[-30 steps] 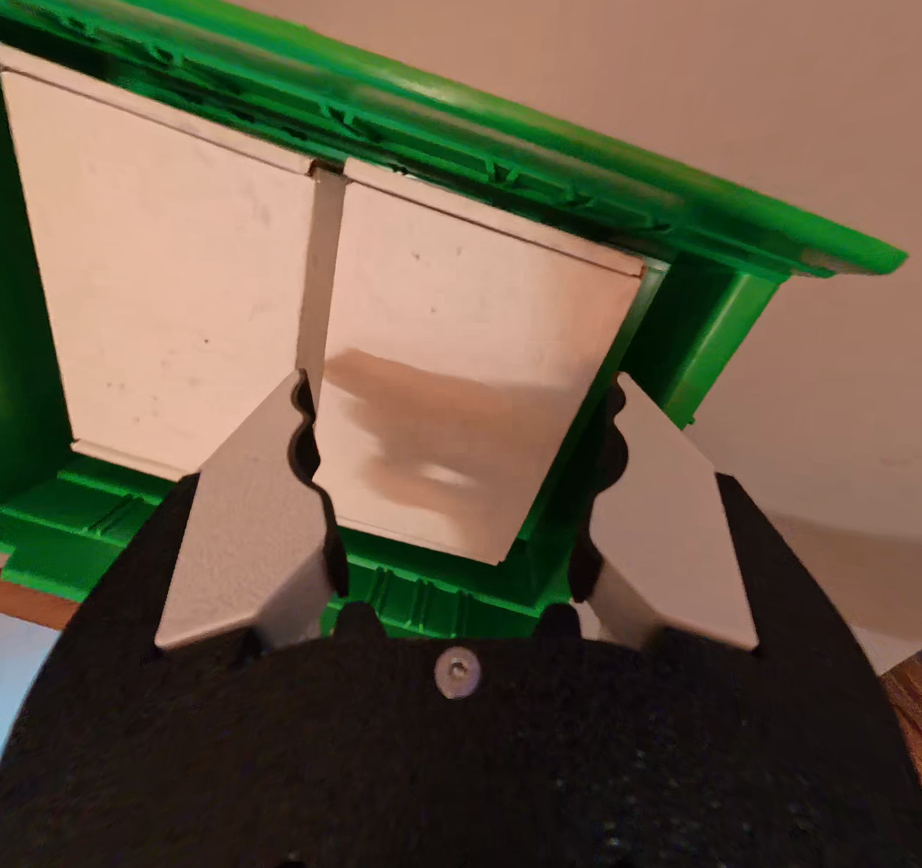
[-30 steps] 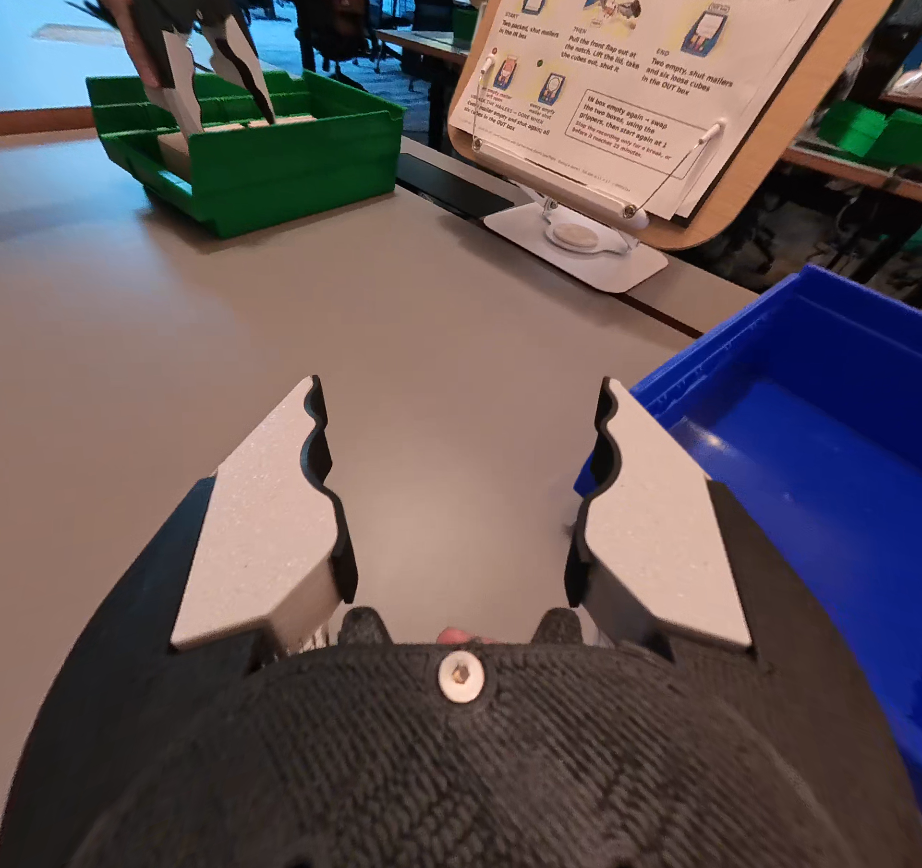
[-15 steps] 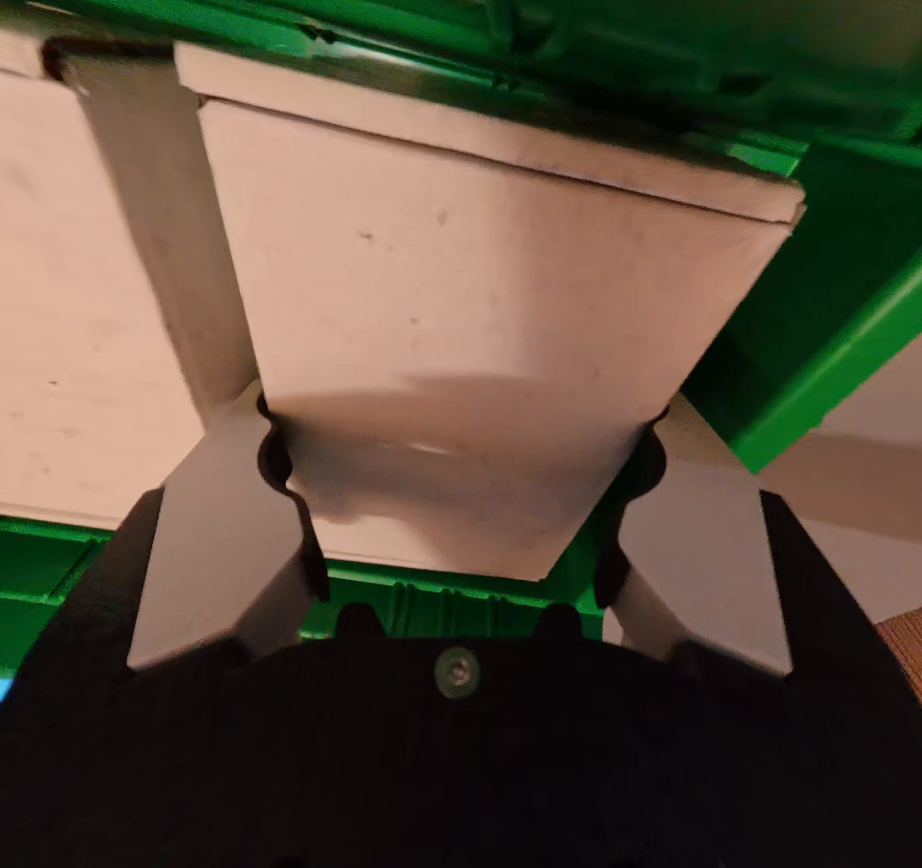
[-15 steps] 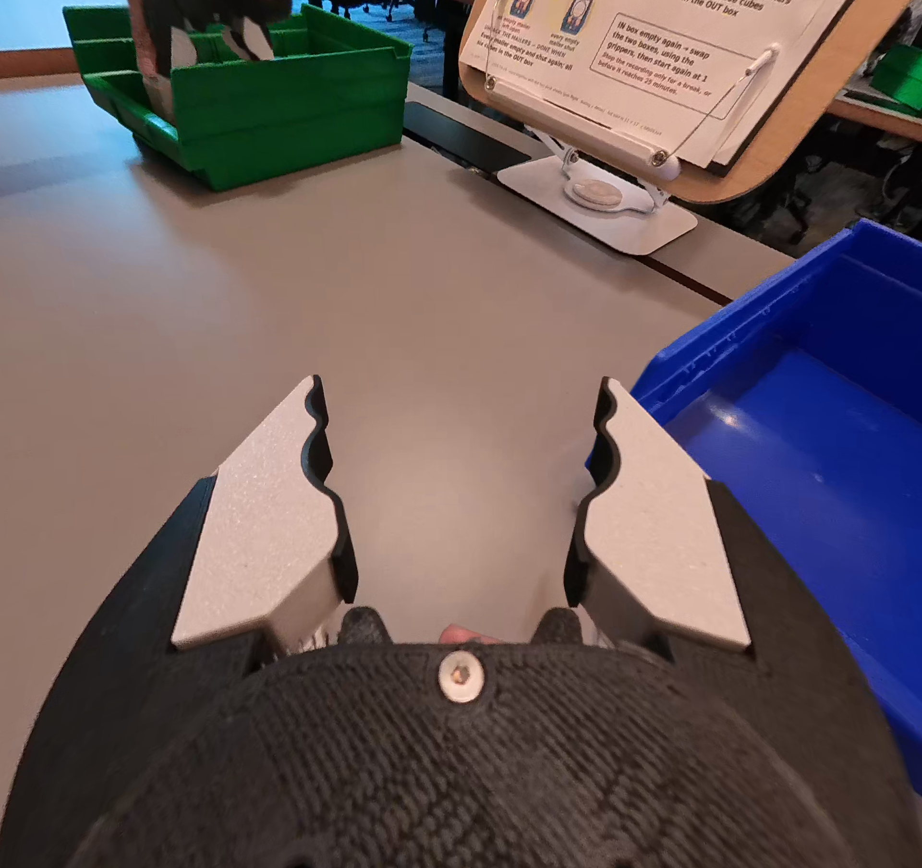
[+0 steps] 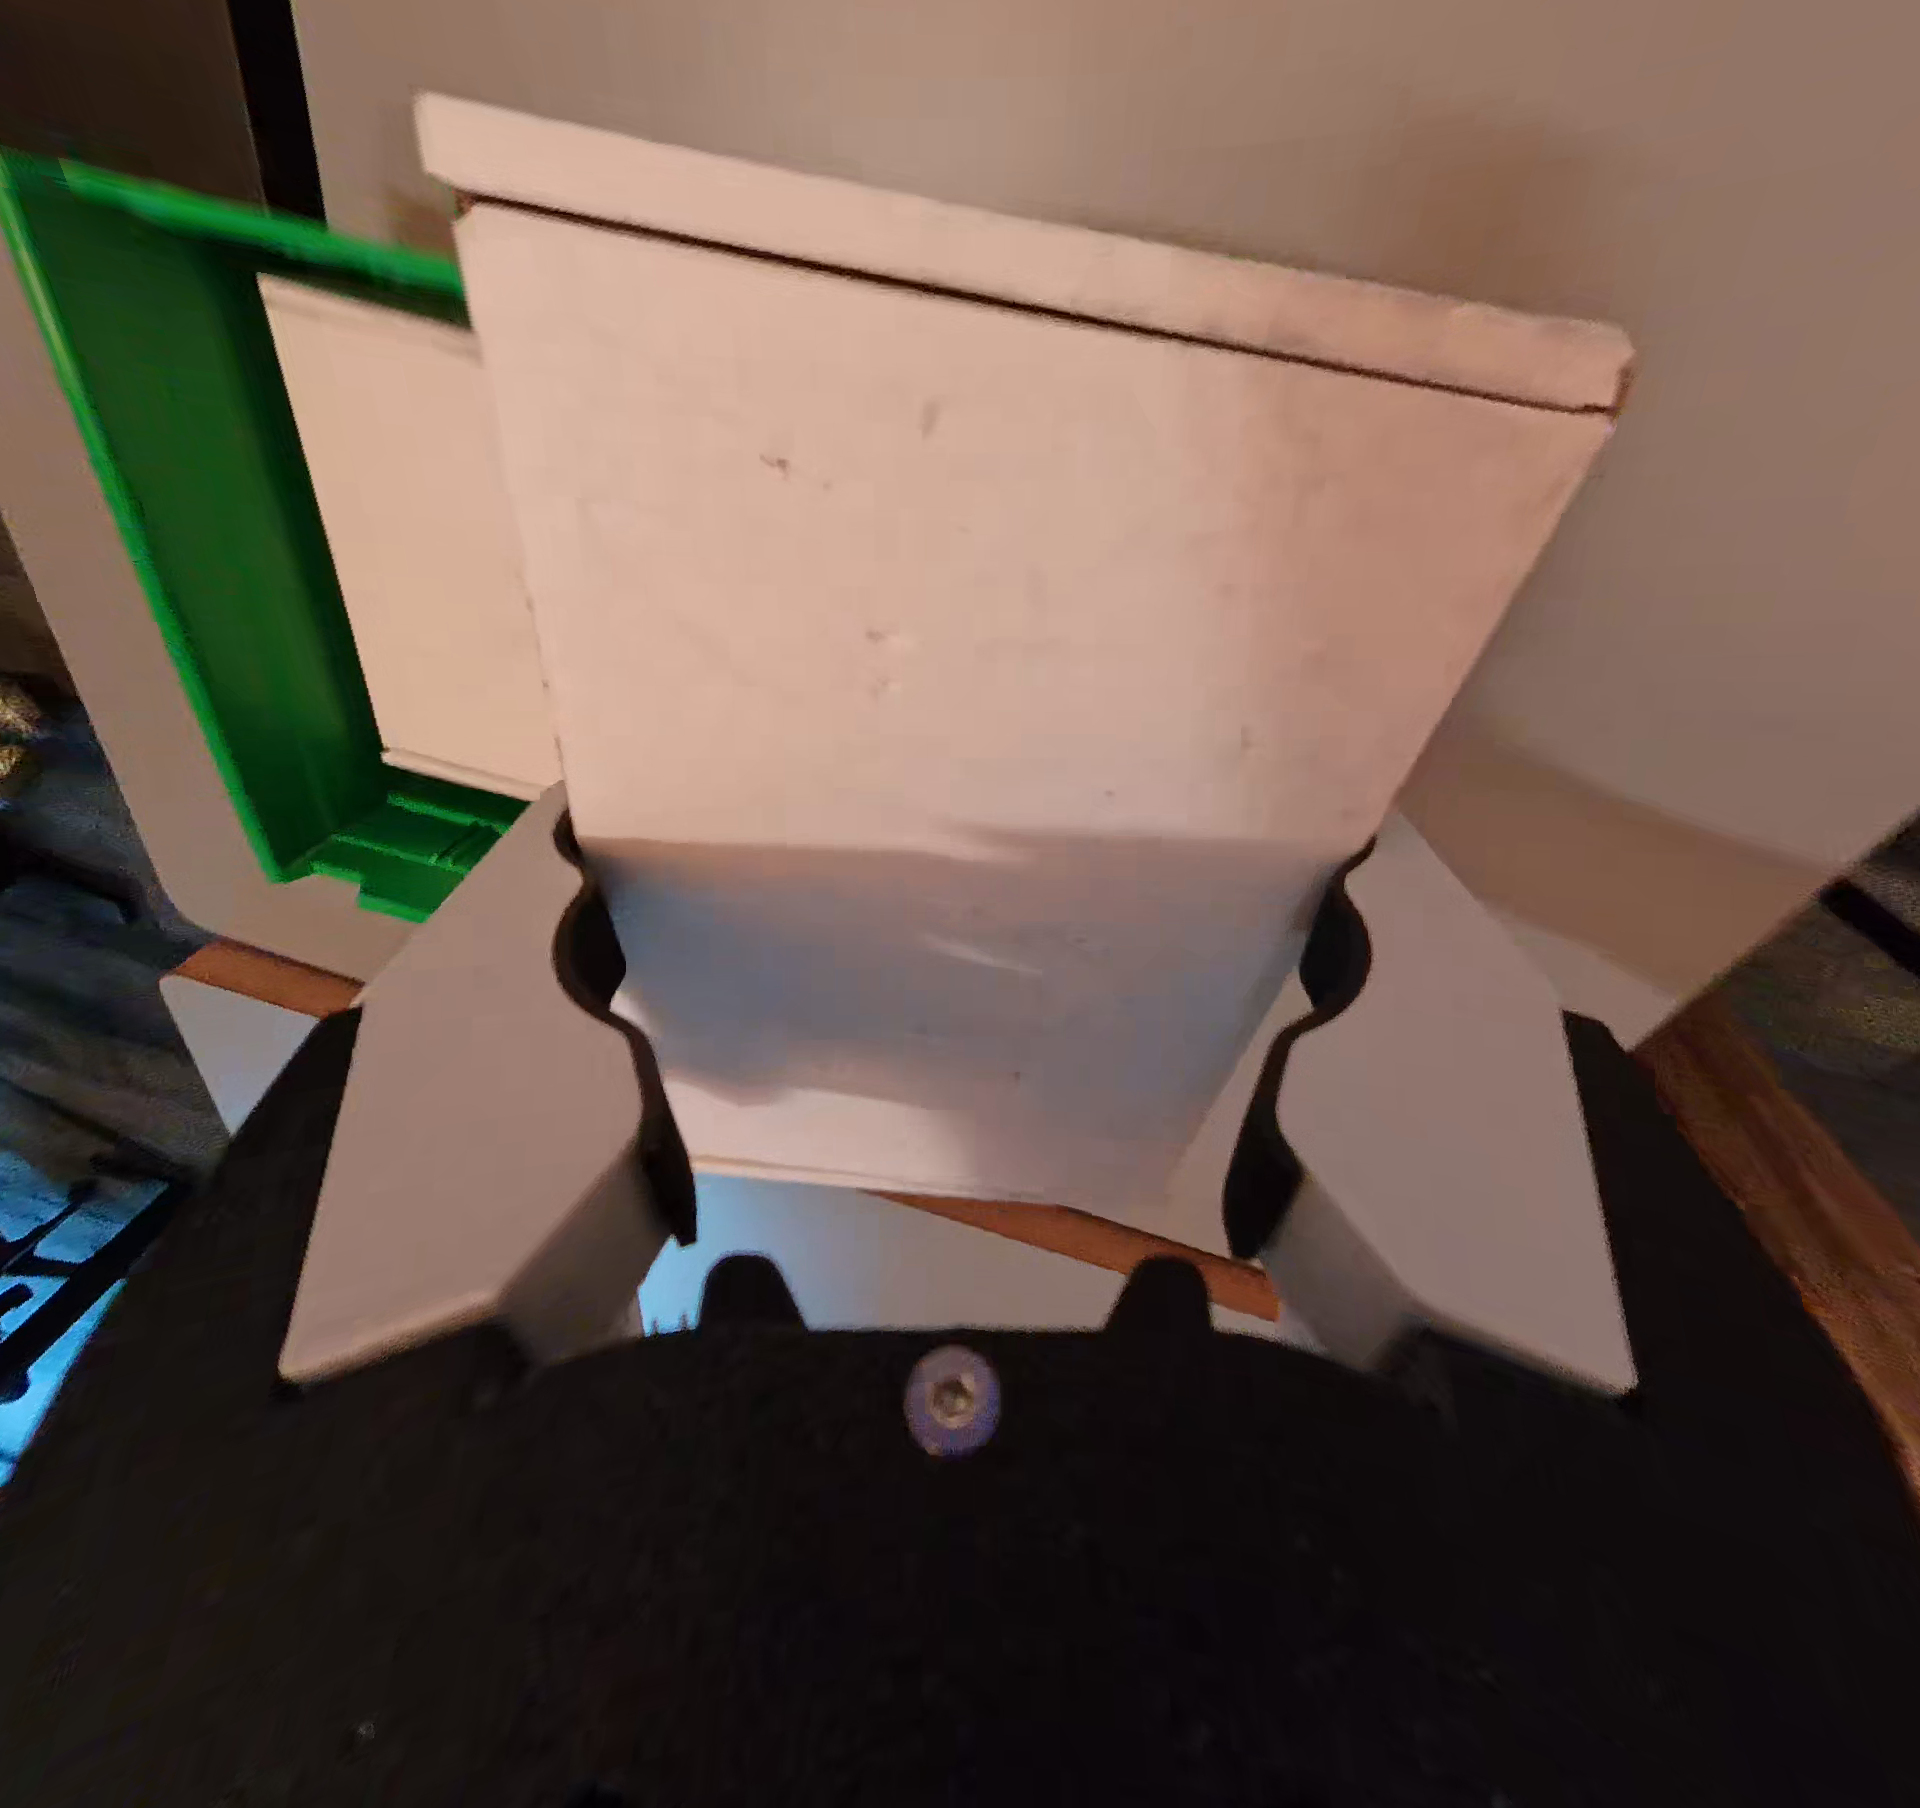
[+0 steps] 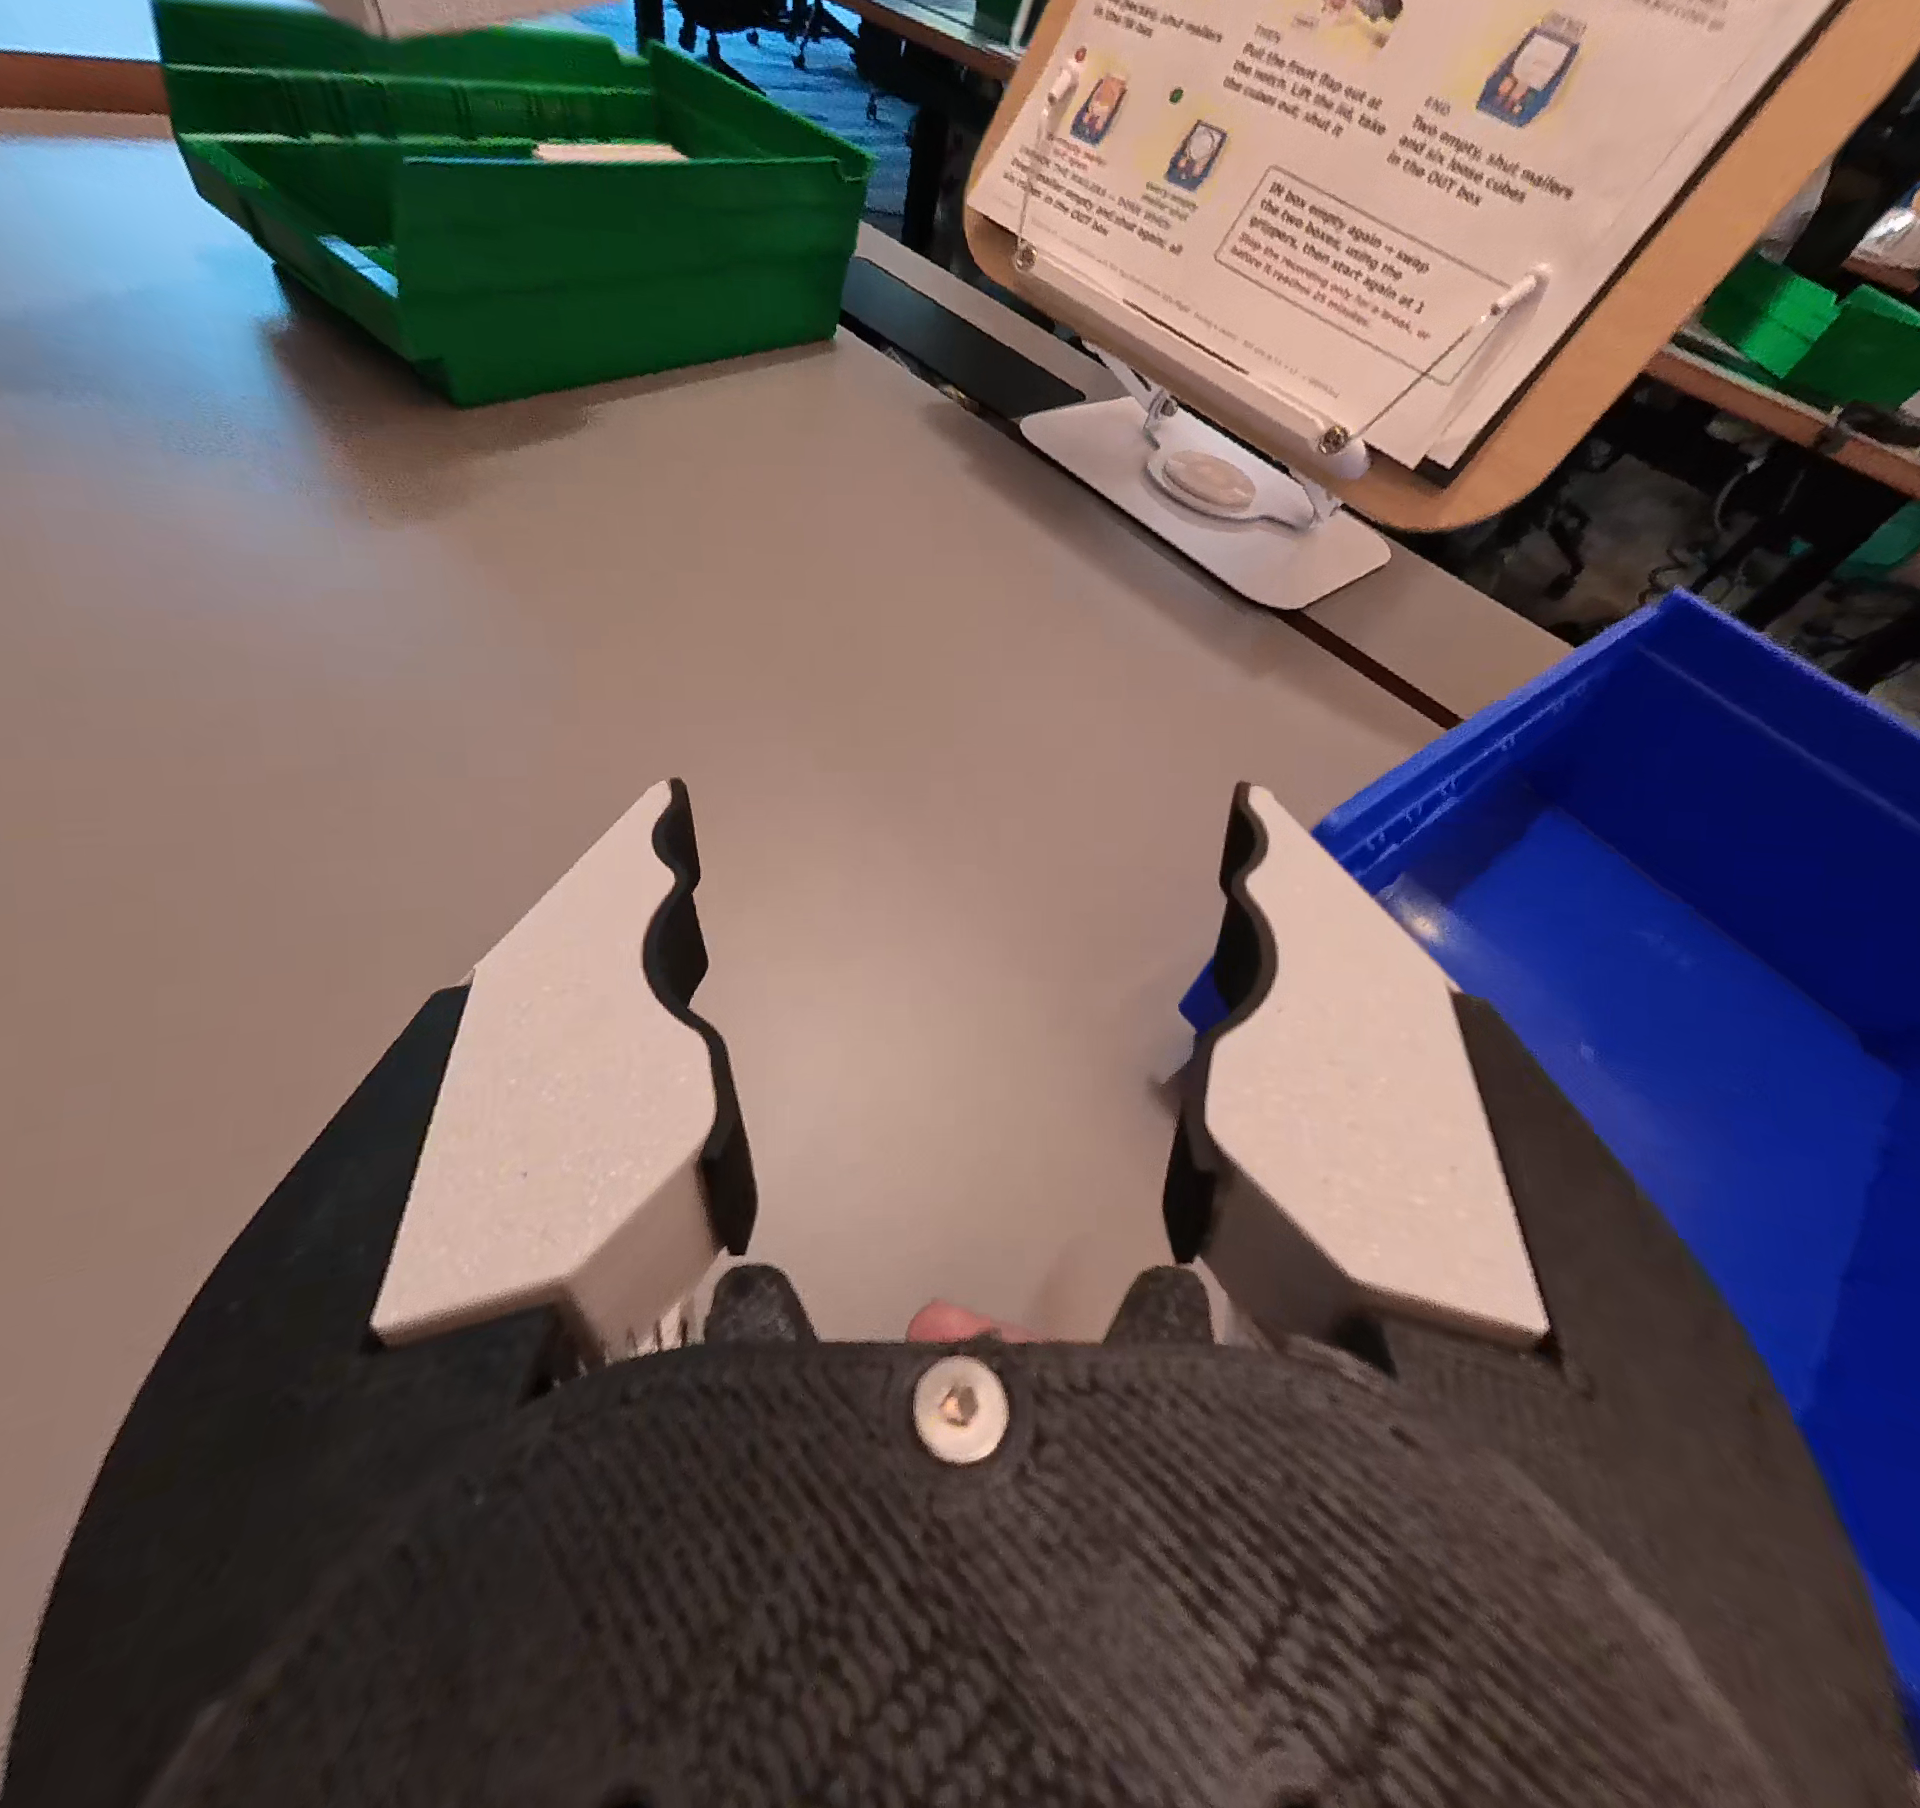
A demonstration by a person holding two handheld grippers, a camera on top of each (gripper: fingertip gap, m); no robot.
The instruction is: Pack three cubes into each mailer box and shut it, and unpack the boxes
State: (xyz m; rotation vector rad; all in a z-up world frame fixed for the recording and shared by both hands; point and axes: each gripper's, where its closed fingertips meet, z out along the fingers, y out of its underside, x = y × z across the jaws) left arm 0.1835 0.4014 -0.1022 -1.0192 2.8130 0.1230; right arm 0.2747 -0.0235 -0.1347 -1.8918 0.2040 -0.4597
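Left gripper [image 5: 961, 979] around white mailer box [image 5: 997, 595]

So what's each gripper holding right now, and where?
Left gripper clamps a shut white mailer box by its two opposite side edges, near end. Right gripper is open, holding nothing.

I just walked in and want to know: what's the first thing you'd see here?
A white mailer box is clamped in the left gripper and held up in the air, above and beside the green bin, where a second white box lies. At the right sits a bright blue bin, beside the open, empty right gripper over the grey table. A big instruction sheet on a stand leans at the back.
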